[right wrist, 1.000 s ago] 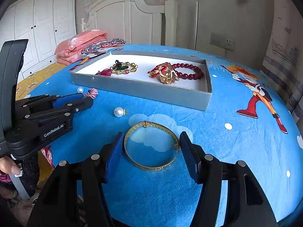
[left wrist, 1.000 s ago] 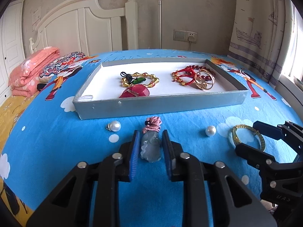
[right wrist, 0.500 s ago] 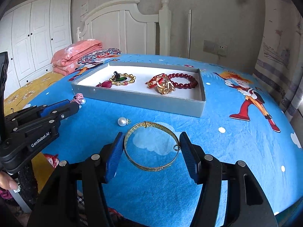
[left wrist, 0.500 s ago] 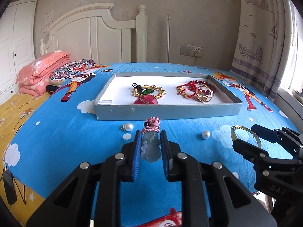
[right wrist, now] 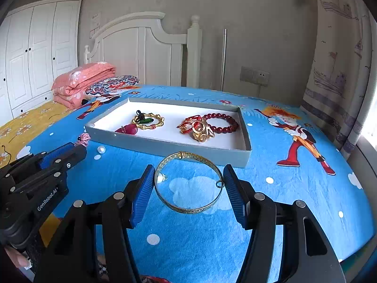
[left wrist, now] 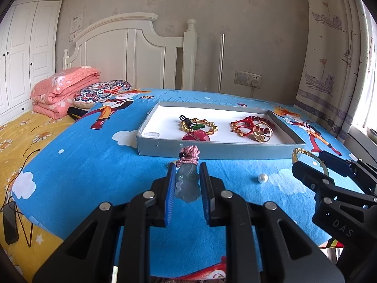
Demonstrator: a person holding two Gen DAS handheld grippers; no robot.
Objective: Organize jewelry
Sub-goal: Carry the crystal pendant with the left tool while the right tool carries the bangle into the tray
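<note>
Blue ribbed pads of the left gripper clamp a pale grey pendant with pink cord, lifted above the blue bedsheet. The right gripper, jaws wide, grips a gold bangle at its sides. "GenRobot.AI" and "DAS" mark the gripper bodies. Beyond, a grey tray holds other jewelry; a pearl lies loose.

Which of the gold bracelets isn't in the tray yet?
The plain gold bangle, clamped between the right gripper's pads in front of the grey tray. The gold bamboo-link bracelet already lies inside, on the tray's white floor.
</note>
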